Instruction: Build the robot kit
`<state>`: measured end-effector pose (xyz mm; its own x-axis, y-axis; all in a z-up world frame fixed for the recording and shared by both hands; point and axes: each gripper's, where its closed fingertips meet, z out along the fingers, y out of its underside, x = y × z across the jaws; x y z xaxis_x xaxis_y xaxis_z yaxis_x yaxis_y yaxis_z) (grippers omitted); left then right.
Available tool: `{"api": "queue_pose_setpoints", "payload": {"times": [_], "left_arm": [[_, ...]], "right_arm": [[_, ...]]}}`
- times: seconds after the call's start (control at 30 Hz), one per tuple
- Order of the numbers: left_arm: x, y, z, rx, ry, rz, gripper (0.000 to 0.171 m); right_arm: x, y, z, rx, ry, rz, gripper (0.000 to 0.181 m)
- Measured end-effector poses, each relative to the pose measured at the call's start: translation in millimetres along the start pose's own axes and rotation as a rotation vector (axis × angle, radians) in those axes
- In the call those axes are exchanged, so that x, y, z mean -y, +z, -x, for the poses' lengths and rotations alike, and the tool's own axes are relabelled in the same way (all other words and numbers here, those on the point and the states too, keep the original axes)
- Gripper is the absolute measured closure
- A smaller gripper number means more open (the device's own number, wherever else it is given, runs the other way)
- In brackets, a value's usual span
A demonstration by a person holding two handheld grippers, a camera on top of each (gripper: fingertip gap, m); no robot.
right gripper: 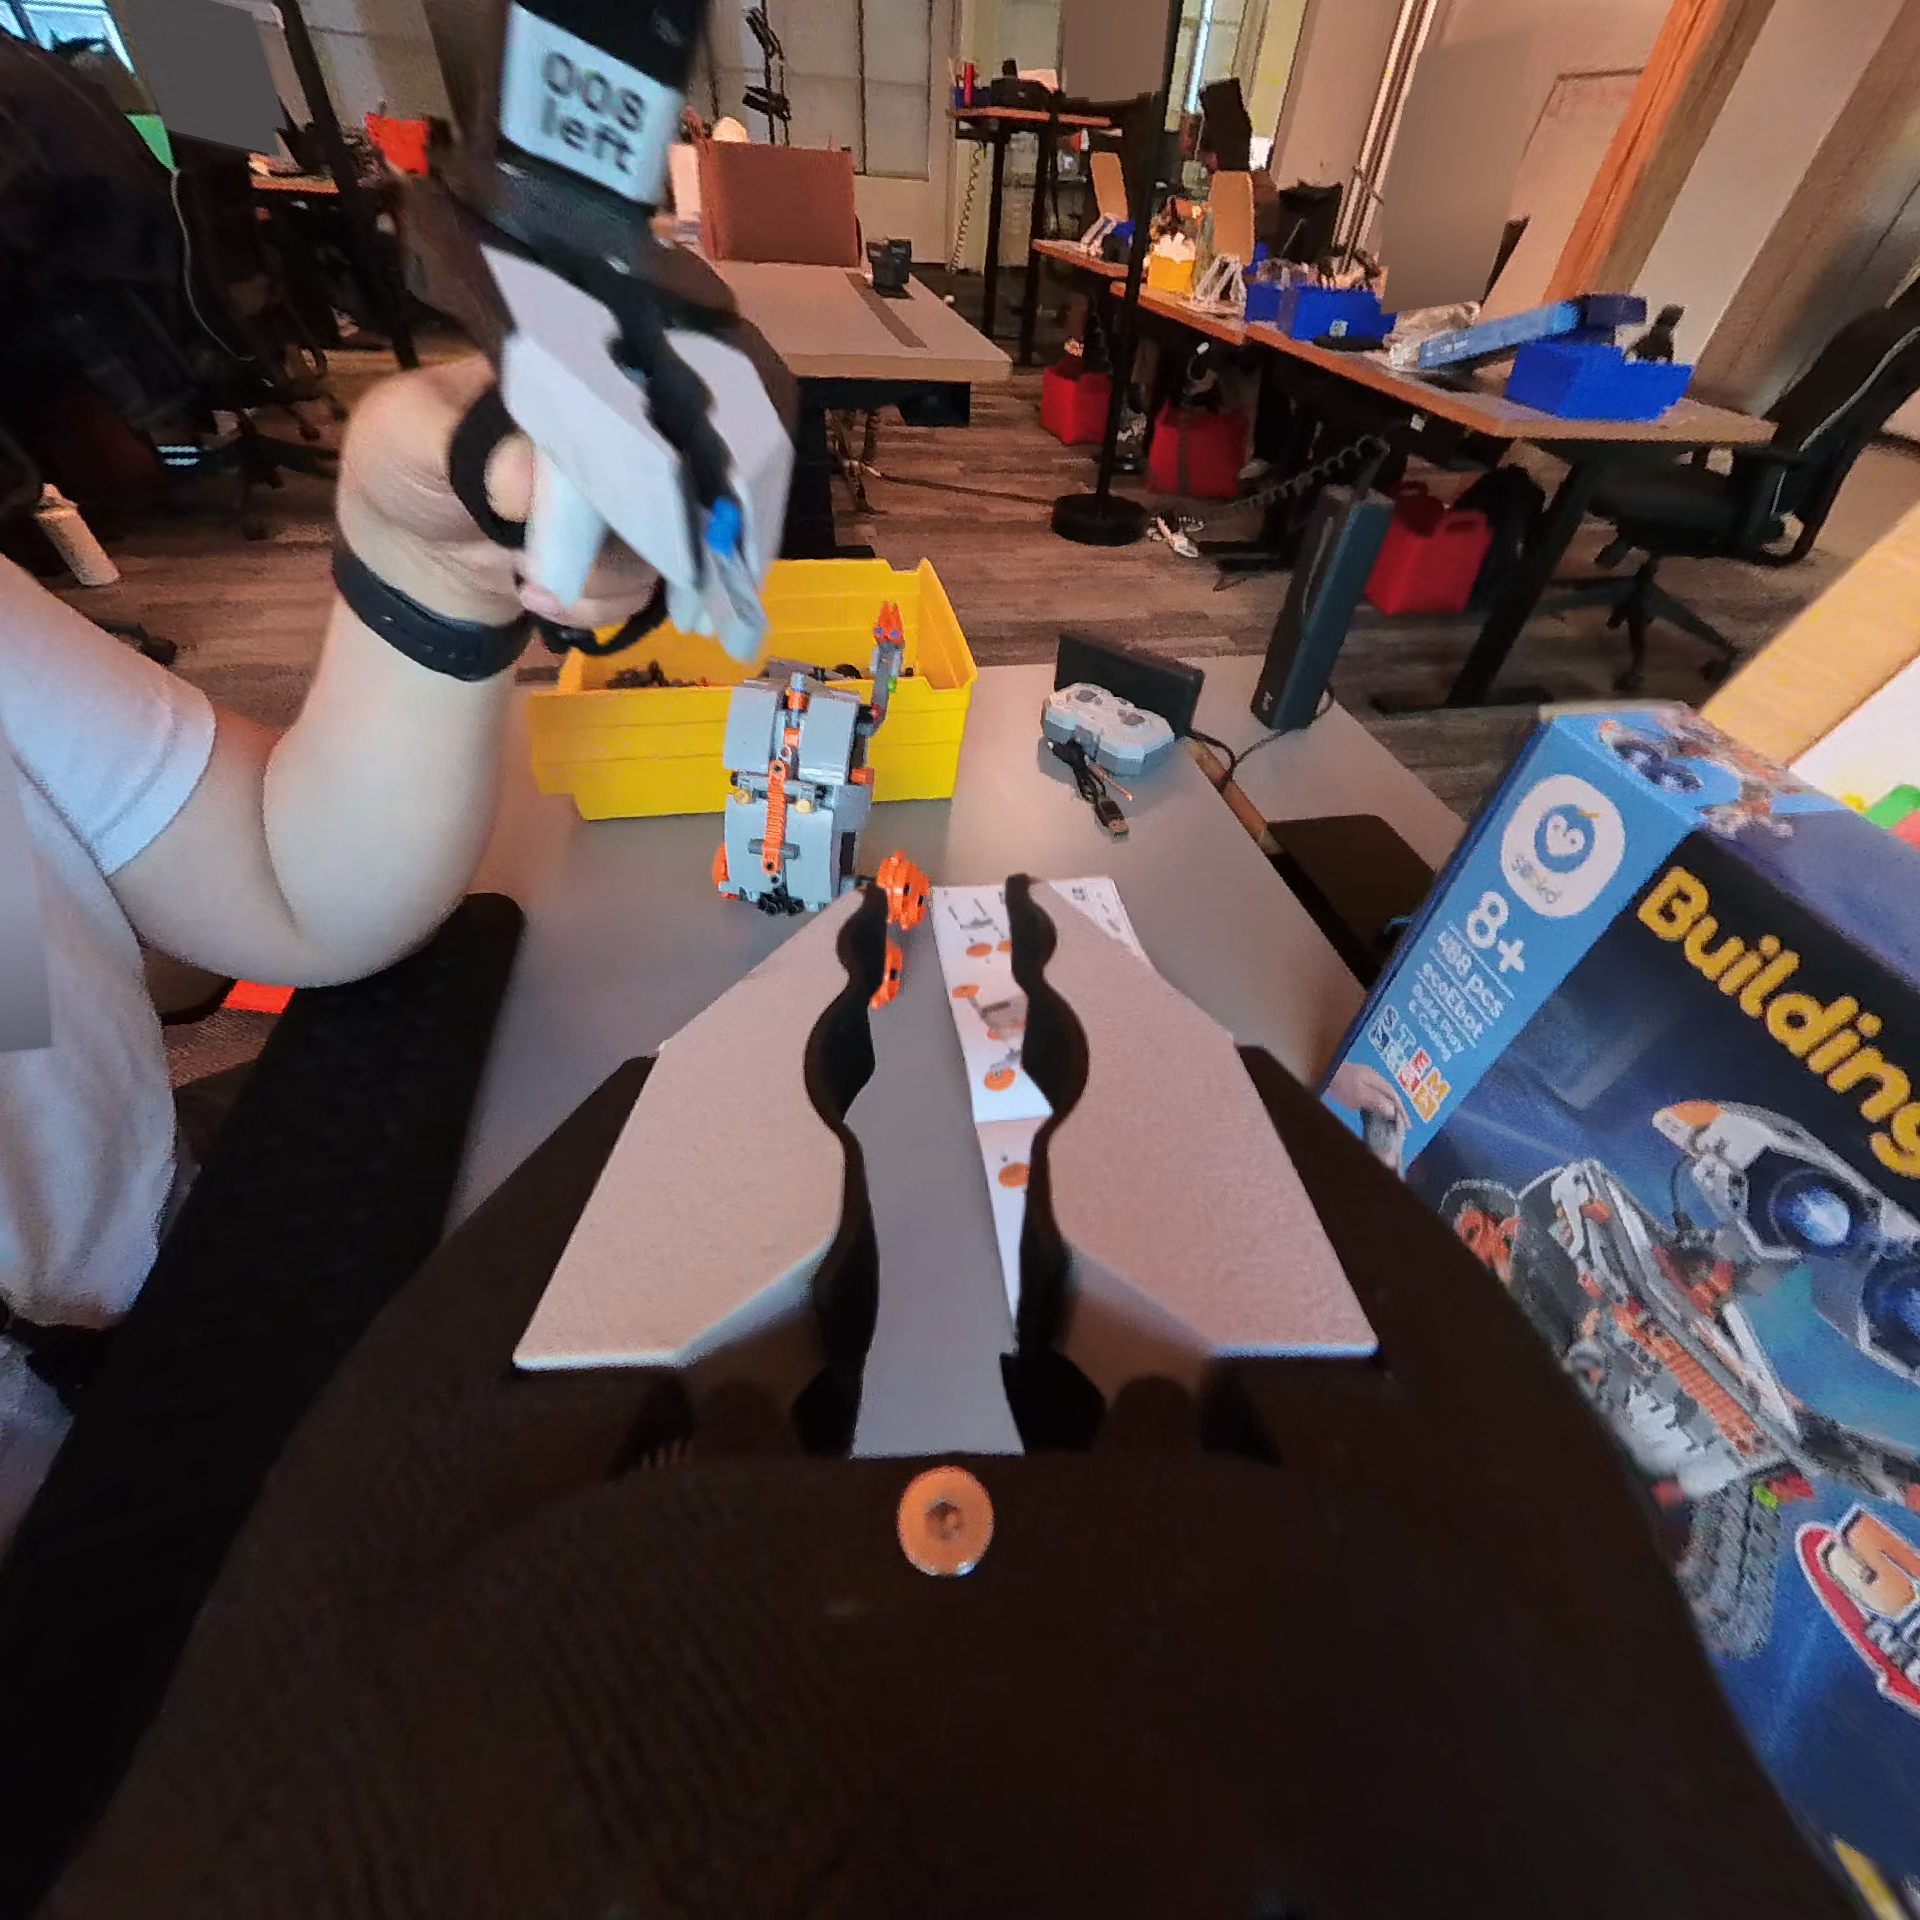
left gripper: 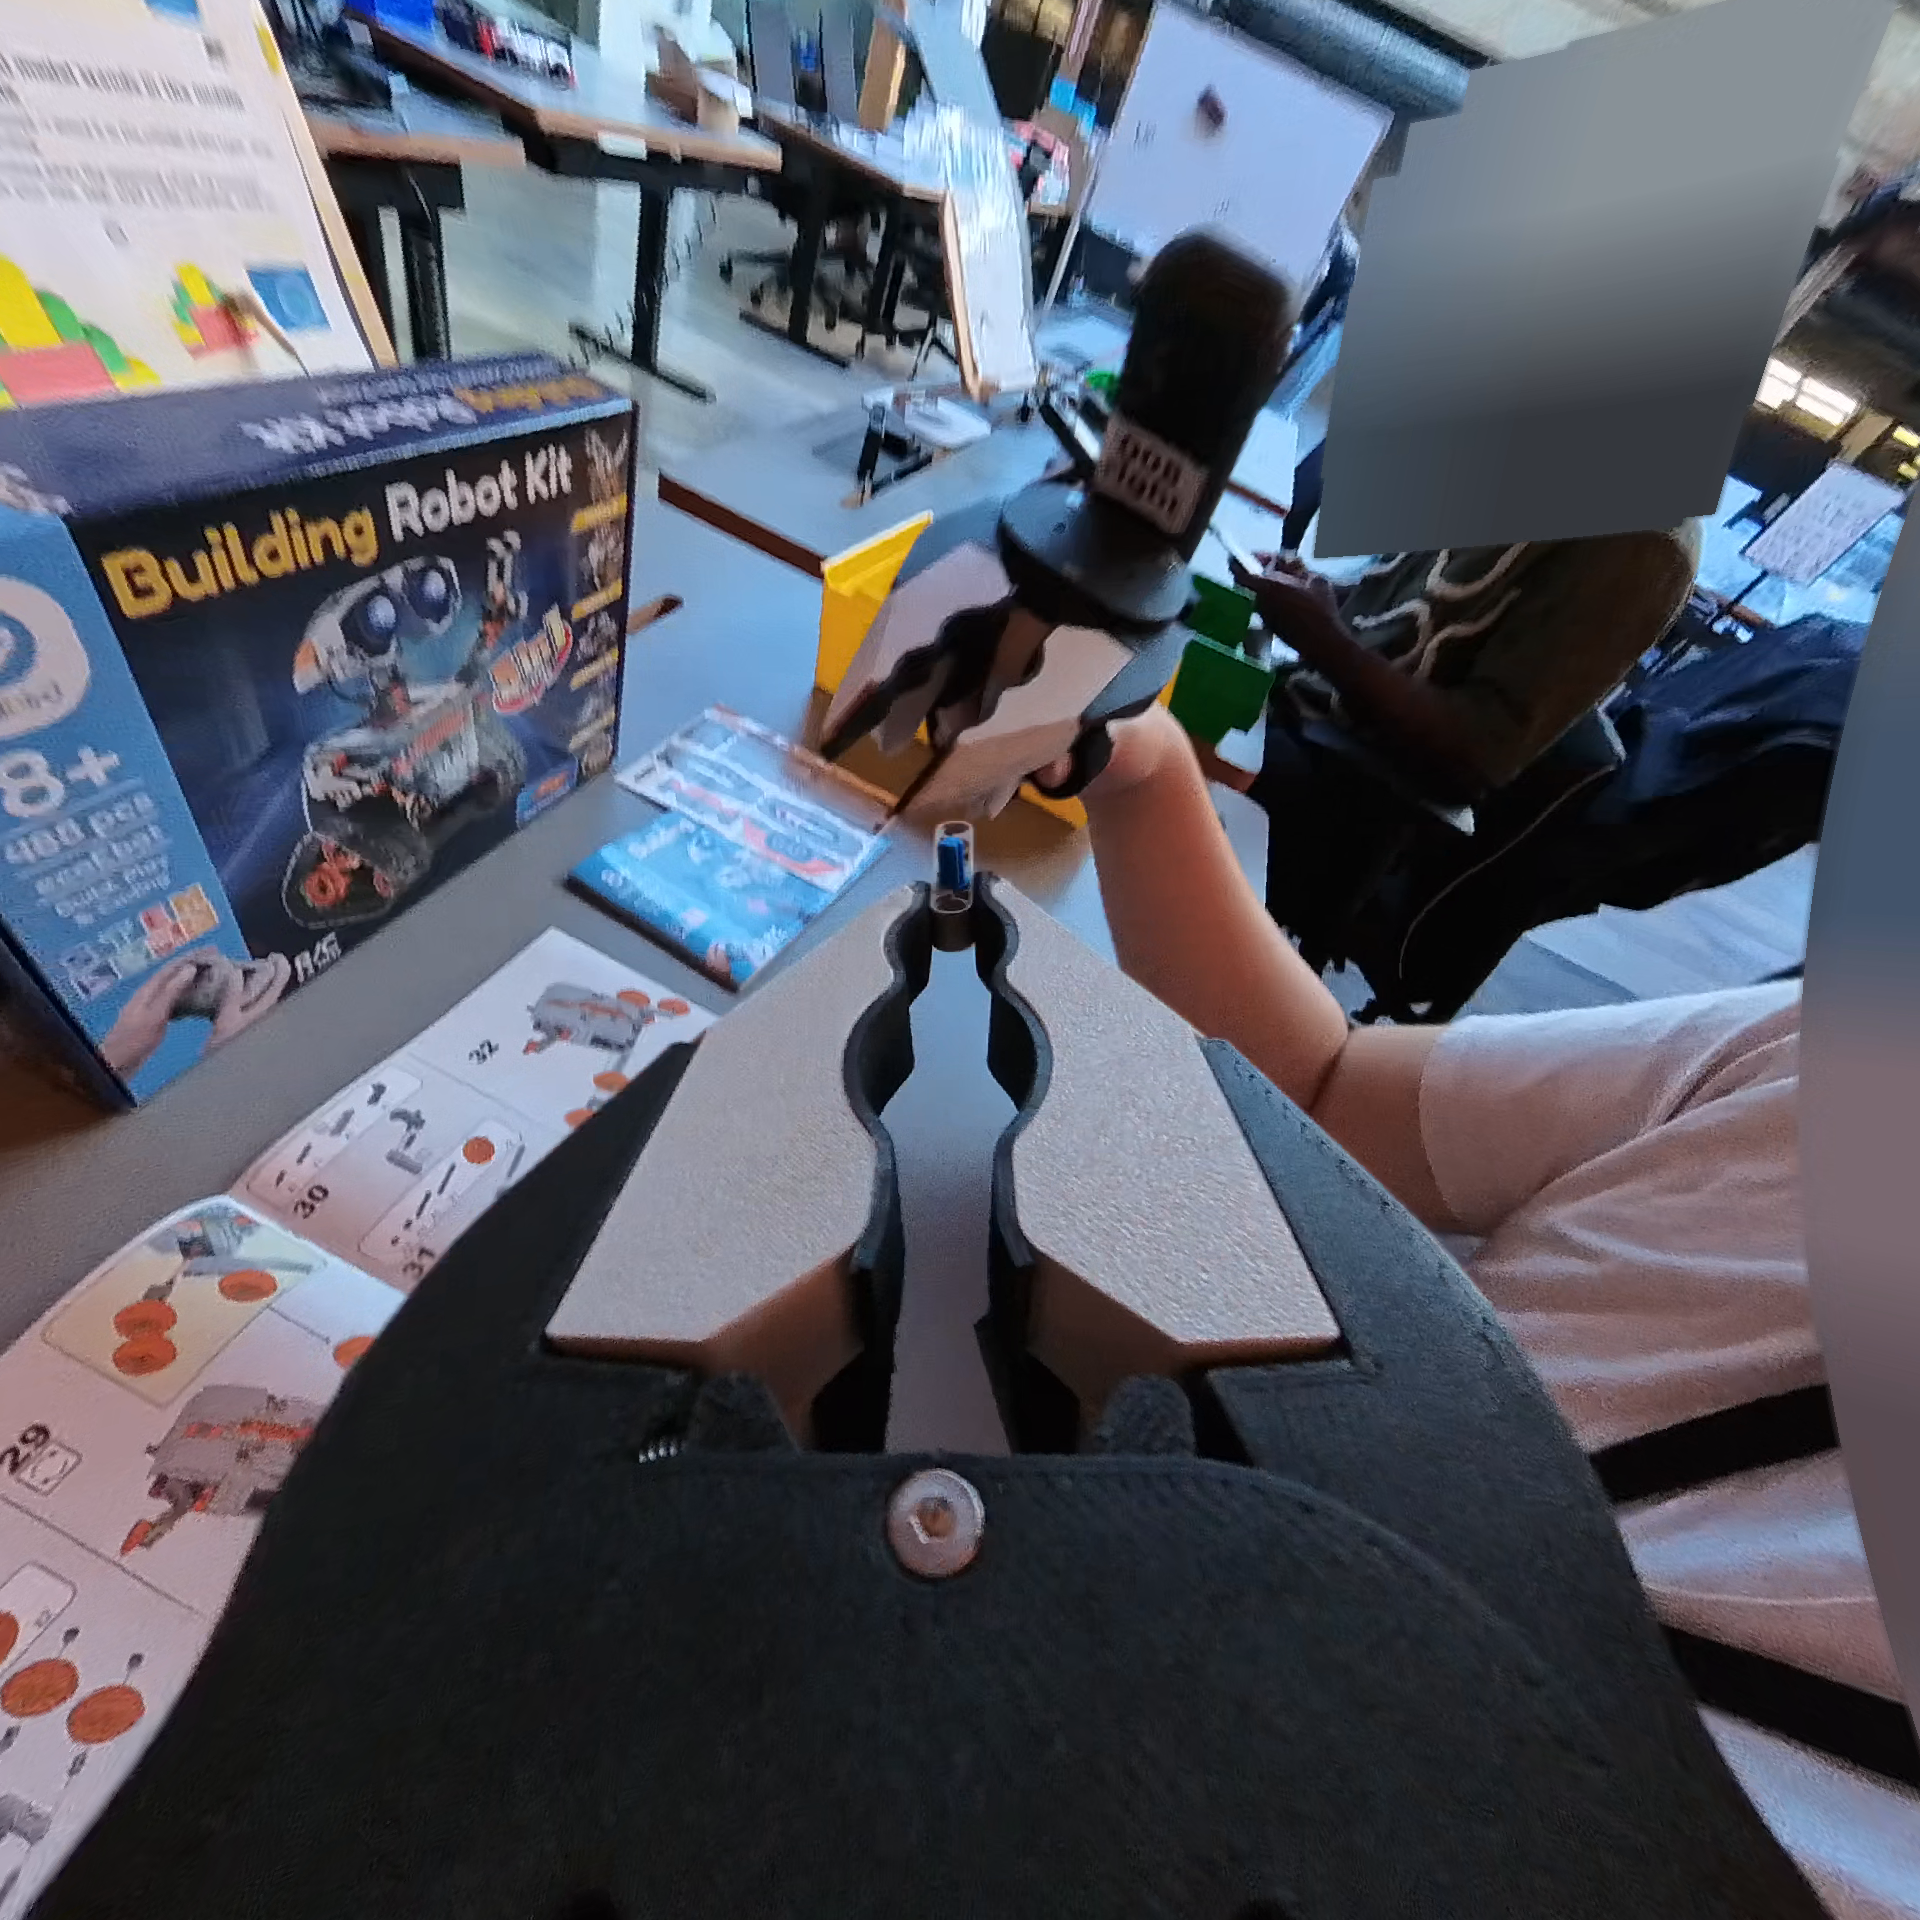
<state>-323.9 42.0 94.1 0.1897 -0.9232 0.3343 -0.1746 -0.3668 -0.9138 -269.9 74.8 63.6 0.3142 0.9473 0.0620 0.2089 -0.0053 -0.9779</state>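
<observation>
- Grey tabletop [right gripper: 1195, 935] carried a yellow bin [right gripper: 644, 748] beyond the right claw [right gripper: 945, 904], which hung released, empty.
- Left claw [left gripper: 951, 894] was clenched on a small blue peg [left gripper: 951, 862]; probably light, stiff, slippery.

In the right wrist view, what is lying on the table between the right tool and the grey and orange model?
In that view, loose orange wheel pieces and the end of the instruction sheet lie between the open right tool and the grey and orange model.
</observation>
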Motion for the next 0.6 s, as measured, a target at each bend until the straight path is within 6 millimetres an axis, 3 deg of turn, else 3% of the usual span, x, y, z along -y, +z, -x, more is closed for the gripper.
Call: {"api": "queue_pose_setpoints", "payload": {"times": [0.1, 0.23, 0.43, 0.6], "left_arm": [[-8, 9, 3, -0.011, -0.029, 0.041, 0.166], [-34, 20, 5, -0.009, -0.015, 0.192, 0.166], [-48, 25, 2, -0.02, 0.021, 0.27, 0.166], [-51, 27, -2, -0.037, 0.049, 0.289, 0.166]], "right_arm": [[11, 6, 18, 0.022, -0.109, -0.012, 0.154], [6, 17, 39, 0.072, -0.203, 0.058, 0.151], [-11, 24, 52, 0.187, -0.149, 0.125, 0.154], [-16, 26, 59, 0.247, -0.136, 0.144, 0.171]]}}
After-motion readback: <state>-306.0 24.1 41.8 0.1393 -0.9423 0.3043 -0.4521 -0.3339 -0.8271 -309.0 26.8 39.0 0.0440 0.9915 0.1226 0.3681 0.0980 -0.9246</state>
